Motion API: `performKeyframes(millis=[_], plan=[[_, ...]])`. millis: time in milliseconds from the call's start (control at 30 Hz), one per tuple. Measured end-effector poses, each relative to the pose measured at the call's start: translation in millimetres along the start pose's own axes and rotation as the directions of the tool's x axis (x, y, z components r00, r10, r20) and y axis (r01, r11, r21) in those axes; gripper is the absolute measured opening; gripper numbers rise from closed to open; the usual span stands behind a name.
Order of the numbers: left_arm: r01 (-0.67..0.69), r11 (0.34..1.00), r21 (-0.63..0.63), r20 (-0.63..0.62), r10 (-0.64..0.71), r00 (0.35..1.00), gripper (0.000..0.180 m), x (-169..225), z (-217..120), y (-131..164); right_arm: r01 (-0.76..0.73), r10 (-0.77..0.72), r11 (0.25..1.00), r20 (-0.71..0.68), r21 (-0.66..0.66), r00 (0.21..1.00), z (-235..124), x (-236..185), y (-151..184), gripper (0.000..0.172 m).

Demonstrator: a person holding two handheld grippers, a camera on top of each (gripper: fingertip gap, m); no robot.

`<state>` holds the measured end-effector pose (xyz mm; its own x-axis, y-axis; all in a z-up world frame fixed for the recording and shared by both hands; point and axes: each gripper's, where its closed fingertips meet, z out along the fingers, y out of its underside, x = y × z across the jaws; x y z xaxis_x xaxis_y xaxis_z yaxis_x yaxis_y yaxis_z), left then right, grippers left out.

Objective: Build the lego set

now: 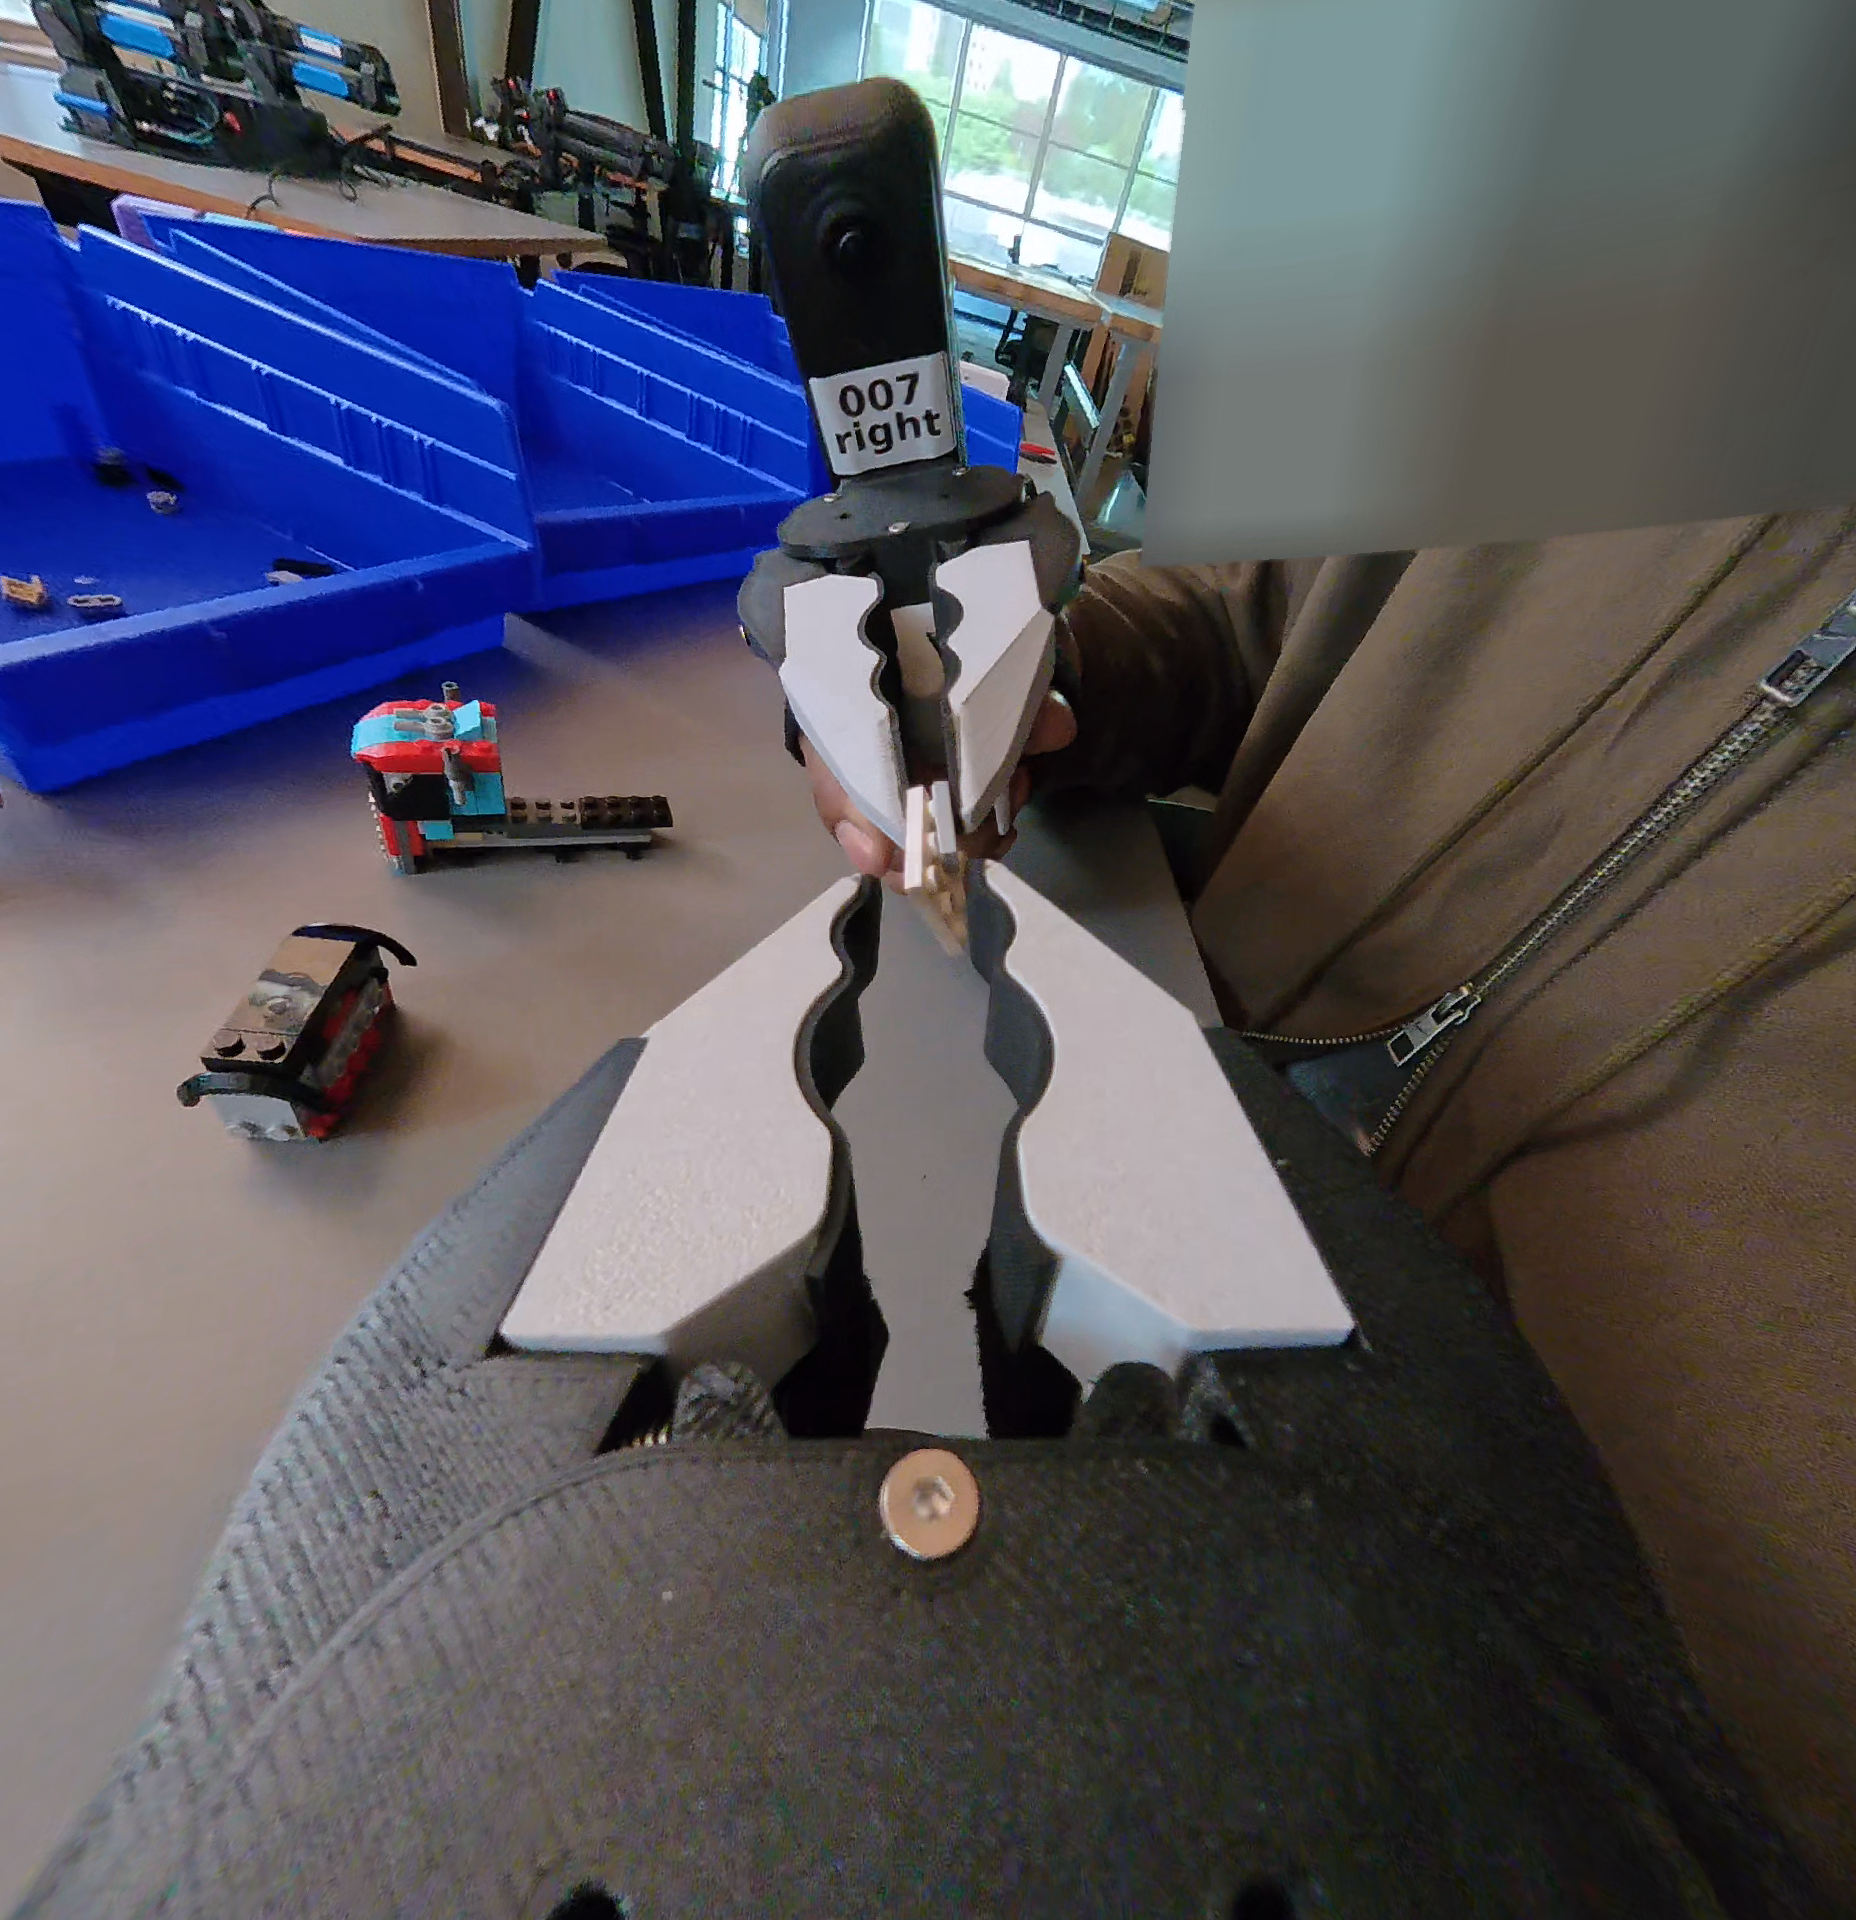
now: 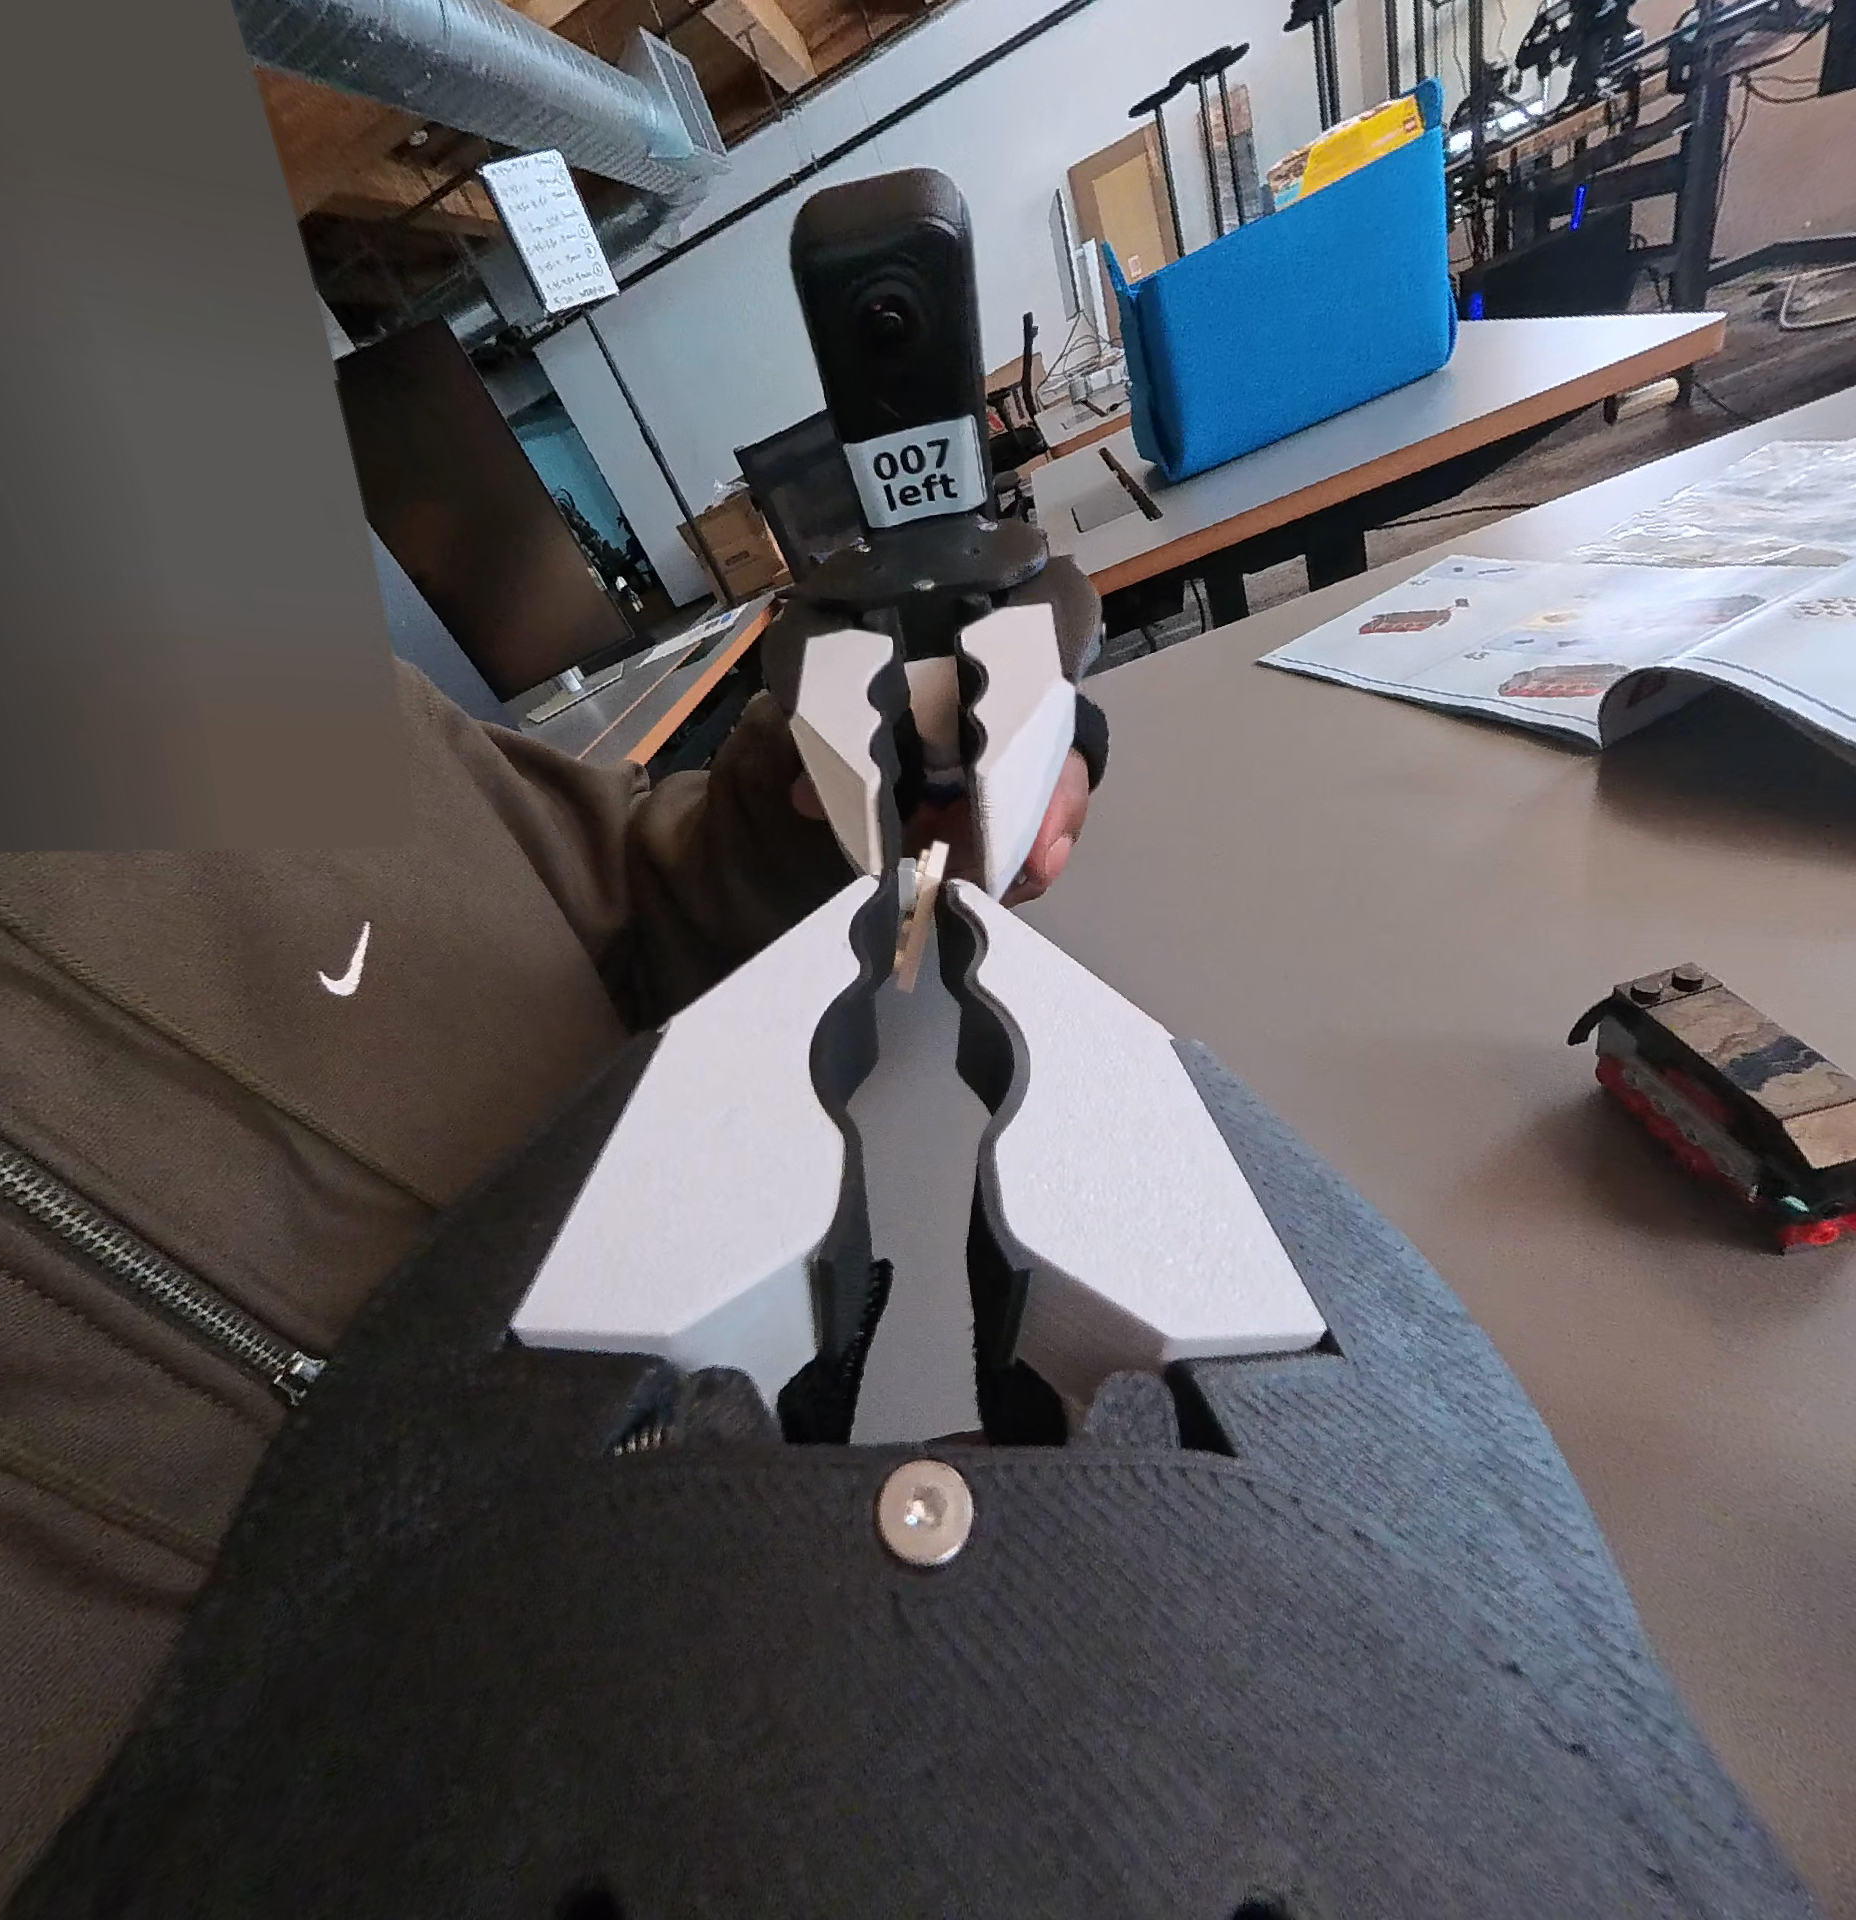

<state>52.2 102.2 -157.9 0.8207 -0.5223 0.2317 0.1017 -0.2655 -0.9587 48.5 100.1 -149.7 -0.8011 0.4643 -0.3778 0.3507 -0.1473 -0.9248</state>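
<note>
- Clamped near the tips, the right gripper (image 2: 919, 904) pinches a thin tan plate (image 2: 916, 935) with a small white piece (image 1: 916, 836) stuck to its studded face; both pads press its flat sides.
- Tip to tip with it, the left gripper (image 1: 924, 899) stands narrowly parted around the plate's free end. The plate lies against one pad (image 1: 991, 935), while a gap shows on the other side, so it has no grip.
- Both grippers hover above the table (image 1: 228, 1299) in front of the person's brown zip jacket (image 1: 1578, 987), facing each other, which probably lets the plate be steadied from both ends.
- Fingers are matte white wedges with wavy black rubber linings.
- Left in the left view sit a red, teal and black brick cab (image 1: 436, 769) on a long studded base and a black-and-red brick body (image 1: 300, 1039) with a glossy roof.
- Far left stand ribbed blue bins (image 1: 280, 436); an open booklet (image 2: 1630, 644) lies far right in the right view.
</note>
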Motion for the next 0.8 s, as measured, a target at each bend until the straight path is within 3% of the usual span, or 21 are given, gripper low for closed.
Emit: performKeyframes(millis=[800], plan=[[0.136,0.990,0.034,-0.087,-0.132,0.987,0.008,3.9,0.4,-4.2,-0.043,0.043,0.999,0.033,-0.004,0.999,1.4,-3.1,2.5,0.009]])
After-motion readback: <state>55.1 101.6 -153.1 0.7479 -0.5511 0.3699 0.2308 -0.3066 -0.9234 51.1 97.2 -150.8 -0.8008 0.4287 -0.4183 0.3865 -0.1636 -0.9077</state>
